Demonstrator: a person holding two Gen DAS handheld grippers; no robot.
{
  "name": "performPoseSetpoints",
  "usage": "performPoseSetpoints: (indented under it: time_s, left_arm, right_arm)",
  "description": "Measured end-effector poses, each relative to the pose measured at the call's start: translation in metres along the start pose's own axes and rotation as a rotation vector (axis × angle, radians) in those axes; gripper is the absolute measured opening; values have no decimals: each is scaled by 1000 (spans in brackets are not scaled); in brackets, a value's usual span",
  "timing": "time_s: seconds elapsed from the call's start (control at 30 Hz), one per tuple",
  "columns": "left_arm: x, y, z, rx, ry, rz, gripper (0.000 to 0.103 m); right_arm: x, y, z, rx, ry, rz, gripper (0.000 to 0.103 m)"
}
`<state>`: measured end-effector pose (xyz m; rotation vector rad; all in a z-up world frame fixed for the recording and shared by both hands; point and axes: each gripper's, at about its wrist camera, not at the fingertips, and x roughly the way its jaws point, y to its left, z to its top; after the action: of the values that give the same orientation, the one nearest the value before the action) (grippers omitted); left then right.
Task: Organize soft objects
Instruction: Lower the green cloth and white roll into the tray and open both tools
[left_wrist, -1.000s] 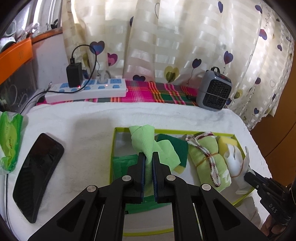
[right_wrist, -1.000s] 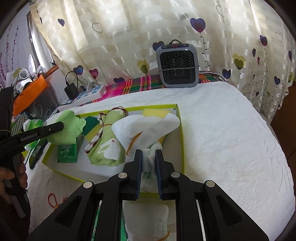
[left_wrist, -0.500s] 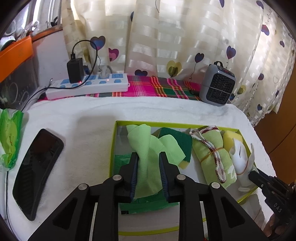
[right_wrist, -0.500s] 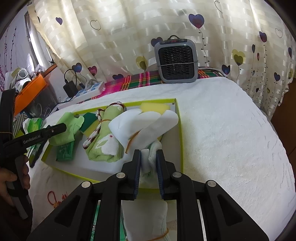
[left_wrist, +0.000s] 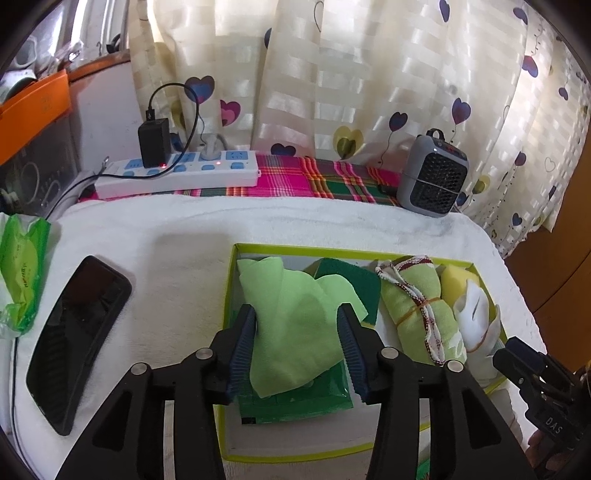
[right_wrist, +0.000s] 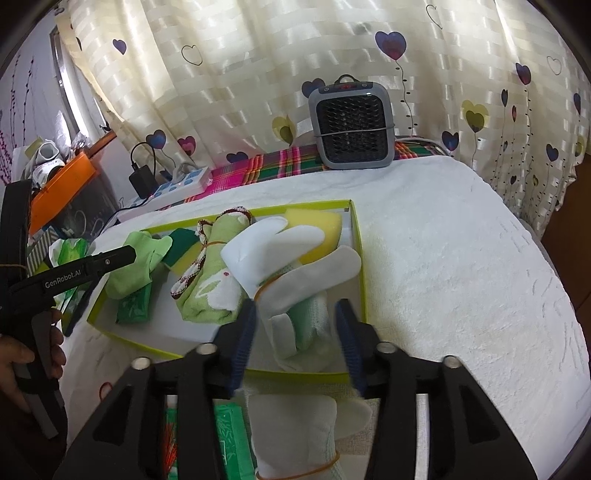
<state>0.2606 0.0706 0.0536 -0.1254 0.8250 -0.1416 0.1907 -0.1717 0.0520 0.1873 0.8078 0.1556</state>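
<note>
Both grippers' jaws have just been opening over the green-rimmed box (left_wrist: 229, 280). The left gripper (left_wrist: 297, 347) is straddling the light green cloth (left_wrist: 291, 314) inside; the right gripper (right_wrist: 295, 345) is straddling the white glove bundle (right_wrist: 291, 269) at the box's right end, neither pressing.

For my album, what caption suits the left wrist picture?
Open left gripper straddling a light green cloth laid in the lime-edged box.

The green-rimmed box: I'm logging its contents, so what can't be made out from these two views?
- Green packet, left wrist view: mostly covered by the light green cloth; print unreadable.
- Yellow sponge, right wrist view: lower part hidden by the white bundle.
- Box near rim, both views: cut off behind the gripper arms.
</note>
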Motion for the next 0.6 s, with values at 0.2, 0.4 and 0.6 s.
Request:
performPoseSetpoints:
  time_s: [0.2, 0.4, 0.6]
  left_arm:
    - [-6, -1, -3, -4, -8, -1, 49]
    - [-16, -6, -10, 10, -21, -2, 49]
    - [-34, -13, -20, 29, -39, 3, 49]
  right_arm:
    - [-4, 0, 0, 1, -13, 2, 54]
    - [-13, 2, -2, -5, -31, 0, 54]
    - [-24, 2, -4, -4, -52, 3, 57]
